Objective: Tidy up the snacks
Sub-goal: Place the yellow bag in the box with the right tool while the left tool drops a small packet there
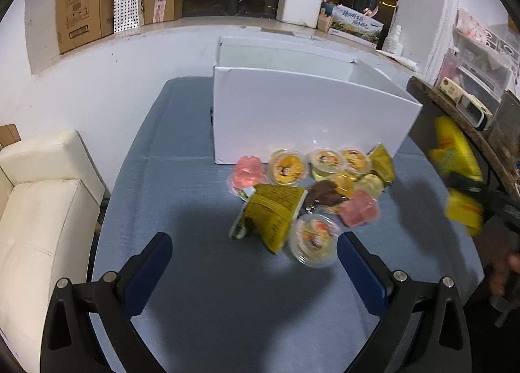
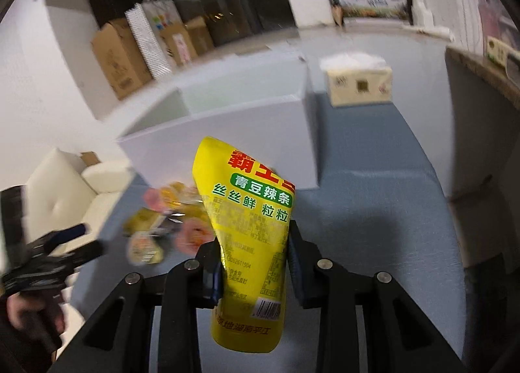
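Left wrist view: your left gripper [image 1: 253, 251] released, wide over snack pile [image 1: 312, 191] at frame centre, before white box [image 1: 308, 113]. Risk: descending fingers nudge jelly cup [image 1: 313, 239], scatter pile.

Right wrist view: your right gripper [image 2: 255, 254] clenched on yellow packet [image 2: 250, 230], centre frame, upright, glossy, creased. Risk: slick film slips; packet clips box wall.

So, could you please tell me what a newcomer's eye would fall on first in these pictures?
Most striking is the bright yellow snack packet, clamped upright in the right gripper above the blue table. Next comes the jumble of jelly cups and olive-green packets heaped on the table just in front of the large white box. The left gripper hovers near that pile with its jaws wide and empty.
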A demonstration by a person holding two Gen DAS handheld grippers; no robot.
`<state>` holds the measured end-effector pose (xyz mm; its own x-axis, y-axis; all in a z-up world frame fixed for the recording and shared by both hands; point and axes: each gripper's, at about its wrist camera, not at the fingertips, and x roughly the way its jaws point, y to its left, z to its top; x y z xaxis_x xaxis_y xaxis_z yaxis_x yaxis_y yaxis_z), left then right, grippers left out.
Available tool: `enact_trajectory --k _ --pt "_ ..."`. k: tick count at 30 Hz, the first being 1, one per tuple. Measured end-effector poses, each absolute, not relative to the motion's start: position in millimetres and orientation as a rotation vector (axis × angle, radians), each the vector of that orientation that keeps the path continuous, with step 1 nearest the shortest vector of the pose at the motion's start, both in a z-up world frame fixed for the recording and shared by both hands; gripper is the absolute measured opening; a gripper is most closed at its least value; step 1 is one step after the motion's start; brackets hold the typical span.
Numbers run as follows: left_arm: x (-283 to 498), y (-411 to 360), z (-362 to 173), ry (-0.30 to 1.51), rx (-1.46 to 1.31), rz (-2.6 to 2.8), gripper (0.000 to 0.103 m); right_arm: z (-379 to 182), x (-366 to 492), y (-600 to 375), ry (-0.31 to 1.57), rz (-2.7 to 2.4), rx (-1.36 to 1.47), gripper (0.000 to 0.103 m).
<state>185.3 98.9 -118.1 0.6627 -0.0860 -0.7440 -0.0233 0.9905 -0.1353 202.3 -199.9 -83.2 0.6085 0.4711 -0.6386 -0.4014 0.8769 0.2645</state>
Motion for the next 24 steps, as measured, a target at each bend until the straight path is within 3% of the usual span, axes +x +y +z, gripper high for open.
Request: enact_trajectory --k 13,15,16,17,24 --pt "254.7 111.4 -157.8 0.982 -0.233 -0.076 0.102 -63.4 167.0 -190.8 0.737 0.554 0.092 0.035" --pt "257.3 108.2 -161.7 0.992 -0.236 -0.094 0.089 -66.0 166.2 -189.7 0.744 0.552 0.084 0.035" --pt "257.8 105.0 -163.0 0.995 -0.226 -0.103 0.079 -67.1 166.2 -189.9 0.748 0.554 0.086 0.035" --pt "257.2 100.6 -162.6 0.992 -0.191 -0.095 0.062 -68.4 166.6 -189.8 0.752 0.554 0.090 0.035" --pt "242.9 89.3 -148.2 0.942 -0.137 -0.101 0.053 -71.7 167.4 -186.1 0.759 0.563 0.088 0.035"
